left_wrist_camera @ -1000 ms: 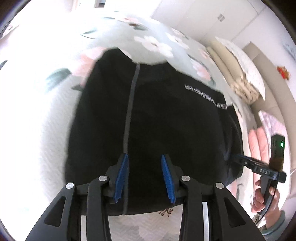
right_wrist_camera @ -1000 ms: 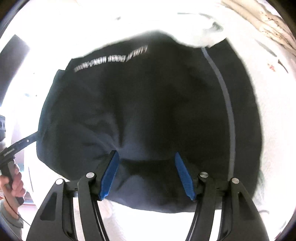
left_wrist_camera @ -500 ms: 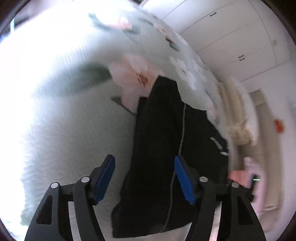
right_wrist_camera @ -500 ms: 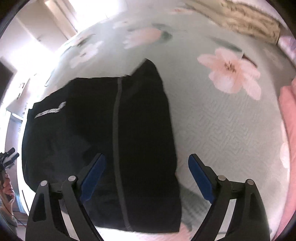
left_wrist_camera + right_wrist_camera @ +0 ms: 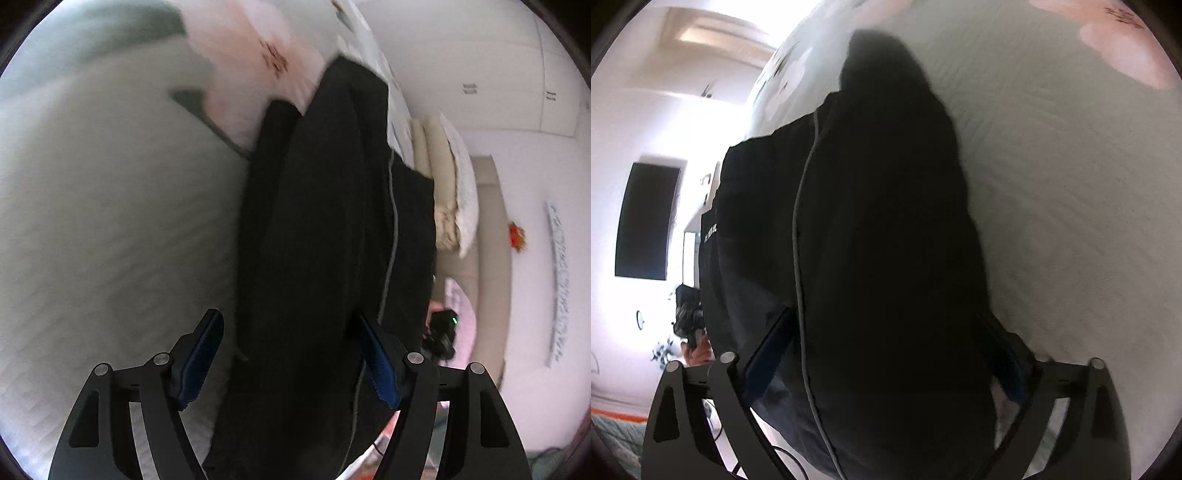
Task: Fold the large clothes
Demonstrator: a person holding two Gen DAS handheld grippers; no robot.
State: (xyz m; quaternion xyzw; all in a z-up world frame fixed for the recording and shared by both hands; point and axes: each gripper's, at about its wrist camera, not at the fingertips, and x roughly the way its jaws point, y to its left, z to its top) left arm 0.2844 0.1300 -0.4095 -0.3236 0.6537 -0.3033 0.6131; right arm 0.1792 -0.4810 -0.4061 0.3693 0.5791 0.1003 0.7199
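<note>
The folded black fabric garment with a thin grey seam [image 5: 325,229] lies on the pale green floral quilted bed [image 5: 110,221], between the just-widened, released fingers of left gripper [image 5: 291,365] and right gripper [image 5: 886,354]

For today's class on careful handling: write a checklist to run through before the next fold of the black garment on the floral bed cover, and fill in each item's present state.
1. Left tool open: ok; its jaws have just been opening, with a gap beside the blue pads.
2. Right tool open: ok; just opening, spread wide.
3. Black garment lies between both tools' jaws: ok.
4. Pads pressing on cloth: cannot tell; right tool's pads are half hidden.
5. Garment flat on the floral bed cover: cannot tell; the views are blurred.
6. Grey stripe visible as fold guide: ok.
</note>
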